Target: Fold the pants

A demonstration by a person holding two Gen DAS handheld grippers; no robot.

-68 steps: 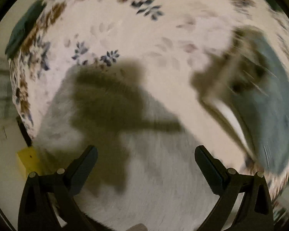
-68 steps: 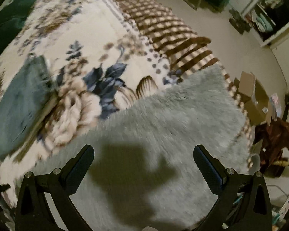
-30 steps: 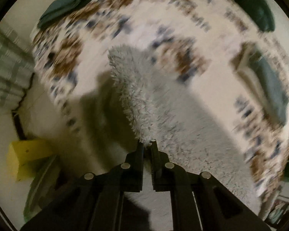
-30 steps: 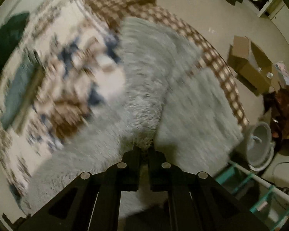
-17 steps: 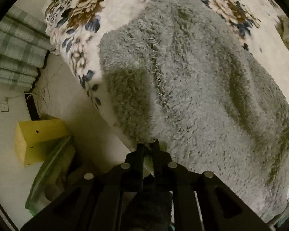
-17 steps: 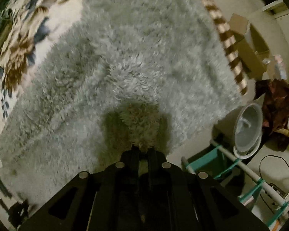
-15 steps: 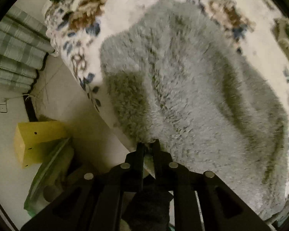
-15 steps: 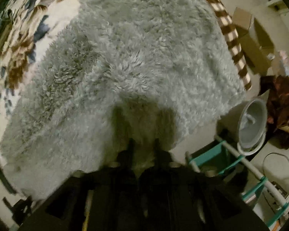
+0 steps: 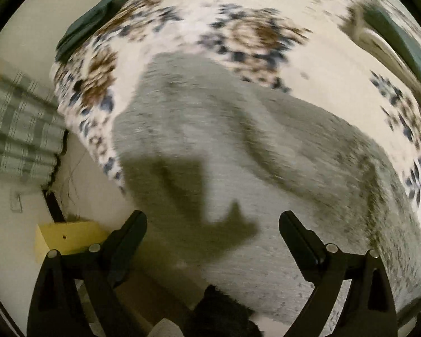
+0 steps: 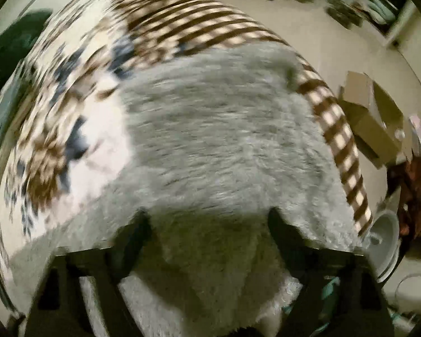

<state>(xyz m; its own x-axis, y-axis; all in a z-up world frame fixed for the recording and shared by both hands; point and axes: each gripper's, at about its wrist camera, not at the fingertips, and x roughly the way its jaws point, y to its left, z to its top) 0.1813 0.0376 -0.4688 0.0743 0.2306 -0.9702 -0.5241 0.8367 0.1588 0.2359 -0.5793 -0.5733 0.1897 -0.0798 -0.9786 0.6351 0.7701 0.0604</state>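
Note:
The grey fluffy pants [image 9: 238, 154] lie folded over on the flowered bed cover [image 9: 308, 64], near the bed's edge. They also fill the middle of the right wrist view [image 10: 224, 146]. My left gripper [image 9: 212, 221] is open and empty just above the near edge of the pants. My right gripper [image 10: 207, 221] is open and empty over the pants' near edge. Both views are blurred by motion.
A folded teal garment [image 9: 401, 33] lies at the bed's far right, another dark green one [image 9: 84, 28] at the far left. A yellow box [image 9: 67, 238] stands on the floor on the left. Cardboard boxes [image 10: 370, 112] and a white fan [image 10: 384, 241] are on the floor on the right.
Both grippers were shut on the pants' edge and have opened and let go. The pants now lie doubled over on the bed. Both grippers have pulled back a little.

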